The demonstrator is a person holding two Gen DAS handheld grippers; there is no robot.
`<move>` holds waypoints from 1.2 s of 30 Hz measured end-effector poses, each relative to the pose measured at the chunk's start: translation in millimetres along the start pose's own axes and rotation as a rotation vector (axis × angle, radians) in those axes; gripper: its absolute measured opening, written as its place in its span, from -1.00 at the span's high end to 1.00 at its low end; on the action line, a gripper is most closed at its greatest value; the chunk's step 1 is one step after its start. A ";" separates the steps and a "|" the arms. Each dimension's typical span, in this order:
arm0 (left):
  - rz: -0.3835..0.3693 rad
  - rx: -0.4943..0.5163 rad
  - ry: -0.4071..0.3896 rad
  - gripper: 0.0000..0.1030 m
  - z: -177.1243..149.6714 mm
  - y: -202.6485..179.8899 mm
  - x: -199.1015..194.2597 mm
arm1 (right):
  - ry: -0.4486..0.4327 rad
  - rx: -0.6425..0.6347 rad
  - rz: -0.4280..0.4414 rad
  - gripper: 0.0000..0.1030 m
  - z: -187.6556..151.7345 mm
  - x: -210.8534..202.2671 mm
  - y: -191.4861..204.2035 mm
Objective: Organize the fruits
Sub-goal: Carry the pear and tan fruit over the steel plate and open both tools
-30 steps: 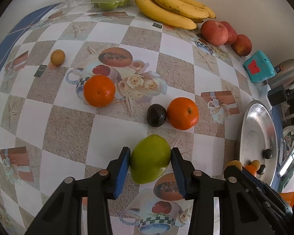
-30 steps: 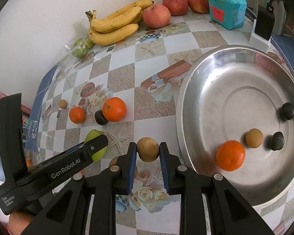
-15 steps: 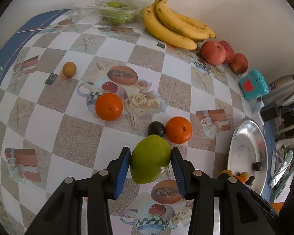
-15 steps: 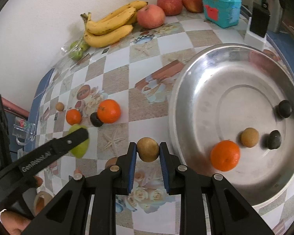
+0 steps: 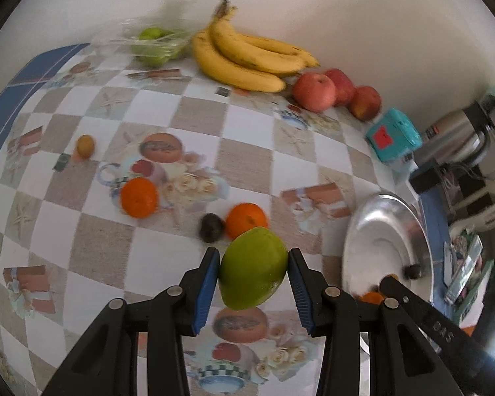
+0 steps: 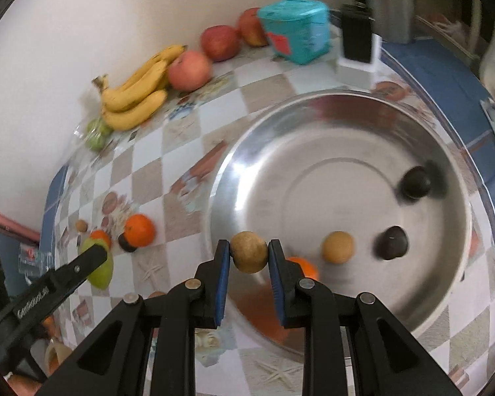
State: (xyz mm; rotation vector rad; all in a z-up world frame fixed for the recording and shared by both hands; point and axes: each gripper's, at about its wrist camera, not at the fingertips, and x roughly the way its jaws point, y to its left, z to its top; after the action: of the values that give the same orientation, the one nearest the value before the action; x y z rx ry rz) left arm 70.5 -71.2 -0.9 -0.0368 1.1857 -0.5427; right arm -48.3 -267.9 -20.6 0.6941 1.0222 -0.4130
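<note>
My left gripper is shut on a green mango, held above the checked tablecloth. Just beyond it lie an orange and a dark round fruit, with a second orange and a small brown fruit further left. My right gripper is shut on a small tan round fruit, hanging over the near left rim of the steel bowl. Inside the bowl lie an orange, a tan fruit and two dark fruits. The left gripper with the mango shows at the lower left.
Bananas, three red apples and bagged green fruit line the wall. A teal box, a steel flask and a black charger stand behind the bowl. The table's blue edge runs at far left.
The left gripper has risen with the mango, so the table looks further off. The right gripper has carried the tan fruit rightward, from over the cloth to over the bowl's rim.
</note>
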 end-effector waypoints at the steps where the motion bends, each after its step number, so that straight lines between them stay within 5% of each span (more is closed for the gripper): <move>1: -0.005 0.009 0.002 0.12 -1.2 -3.7 0.6 | 0.001 0.013 -0.007 0.53 0.9 0.4 -3.7; 9: -0.056 0.166 -0.013 0.12 -14.0 -55.0 6.4 | -0.046 0.135 -0.092 0.52 8.8 -5.3 -45.9; 16: -0.101 0.297 -0.064 0.12 -24.0 -94.9 13.4 | -0.088 0.180 -0.075 0.52 11.4 -8.5 -60.4; 36: -0.127 0.390 -0.065 0.09 -35.4 -120.4 29.9 | -0.080 0.161 -0.095 0.47 15.0 -2.5 -55.1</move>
State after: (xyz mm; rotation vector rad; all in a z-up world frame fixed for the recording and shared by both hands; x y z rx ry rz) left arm 0.9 -179.8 -3.9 0.2036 1.0018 -0.8706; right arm -73.8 -317.9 -31.6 0.7681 0.9556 -0.6063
